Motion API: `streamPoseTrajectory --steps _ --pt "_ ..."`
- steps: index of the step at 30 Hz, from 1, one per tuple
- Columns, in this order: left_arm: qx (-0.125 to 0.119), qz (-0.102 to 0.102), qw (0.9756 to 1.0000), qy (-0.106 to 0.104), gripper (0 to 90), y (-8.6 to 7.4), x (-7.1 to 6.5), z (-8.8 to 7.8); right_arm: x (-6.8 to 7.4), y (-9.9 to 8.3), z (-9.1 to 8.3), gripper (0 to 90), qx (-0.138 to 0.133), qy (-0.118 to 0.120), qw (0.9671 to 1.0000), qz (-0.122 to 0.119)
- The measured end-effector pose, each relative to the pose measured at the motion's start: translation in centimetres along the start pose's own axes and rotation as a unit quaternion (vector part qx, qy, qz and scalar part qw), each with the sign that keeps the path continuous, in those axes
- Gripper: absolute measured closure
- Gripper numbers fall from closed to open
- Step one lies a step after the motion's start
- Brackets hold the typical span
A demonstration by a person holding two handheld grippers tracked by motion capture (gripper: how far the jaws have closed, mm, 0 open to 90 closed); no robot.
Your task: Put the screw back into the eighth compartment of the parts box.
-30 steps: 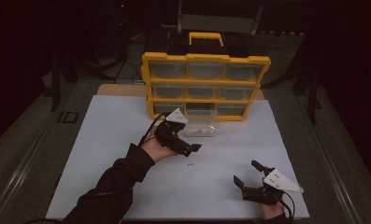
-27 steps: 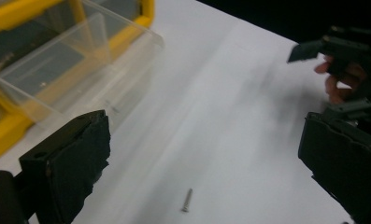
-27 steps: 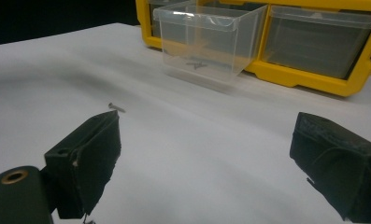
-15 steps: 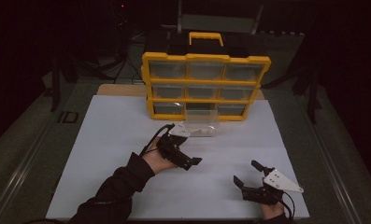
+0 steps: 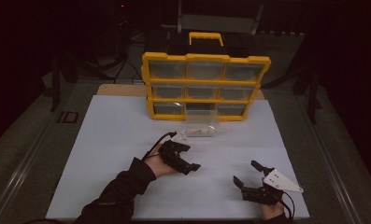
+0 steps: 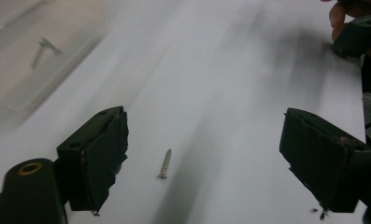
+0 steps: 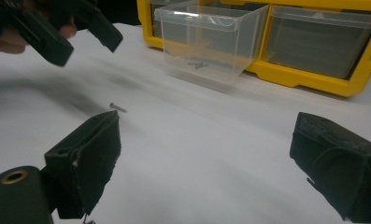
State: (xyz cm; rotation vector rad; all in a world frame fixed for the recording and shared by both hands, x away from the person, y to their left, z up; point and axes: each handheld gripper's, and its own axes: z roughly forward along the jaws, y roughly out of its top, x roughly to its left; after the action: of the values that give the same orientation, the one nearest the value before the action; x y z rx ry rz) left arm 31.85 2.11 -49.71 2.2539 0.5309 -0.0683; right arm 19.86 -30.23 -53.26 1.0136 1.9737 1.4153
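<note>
Steel screw [image 6: 165, 164] lies flat on white table sheet [image 5: 117, 140] between left gripper [image 6: 206, 158] jaws, untouched; jaws wide, just been closing. Right gripper [image 7: 206, 172] open, empty, well apart

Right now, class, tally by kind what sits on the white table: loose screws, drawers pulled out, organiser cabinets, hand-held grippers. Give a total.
Loose silver metal screw on the sheet: 1
Clear plastic drawer pulled out: 1
Yellow plastic organiser cabinet: 1
Black two-jaw grippers, left gripper and right gripper: 2
Total: 5
</note>
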Motion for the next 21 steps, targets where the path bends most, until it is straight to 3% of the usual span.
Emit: streamPoseTrajectory --steps 3,6,10,21 --pt "0.002 0.003 1.0000 -0.001 21.2 -0.5 0.2 0.6 0.0 0.0 0.0 8.8 0.001 0.001 1.0000 0.000" --pt "0.009 0.009 0.9999 -0.006 40.1 -0.8 0.5 1.1 0.1 0.0 0.0 8.8 0.001 0.002 1.0000 -0.001" --pt "0.028 0.018 0.9994 0.004 51.0 -0.9 0.8 1.8 0.0 0.0 0.0 8.8 0.001 0.001 1.0000 0.000" --pt "0.065 0.019 0.9976 0.014 67.9 -1.4 1.6 3.2 0.0 0.0 0.0 8.8 0.001 0.002 1.0000 0.000"
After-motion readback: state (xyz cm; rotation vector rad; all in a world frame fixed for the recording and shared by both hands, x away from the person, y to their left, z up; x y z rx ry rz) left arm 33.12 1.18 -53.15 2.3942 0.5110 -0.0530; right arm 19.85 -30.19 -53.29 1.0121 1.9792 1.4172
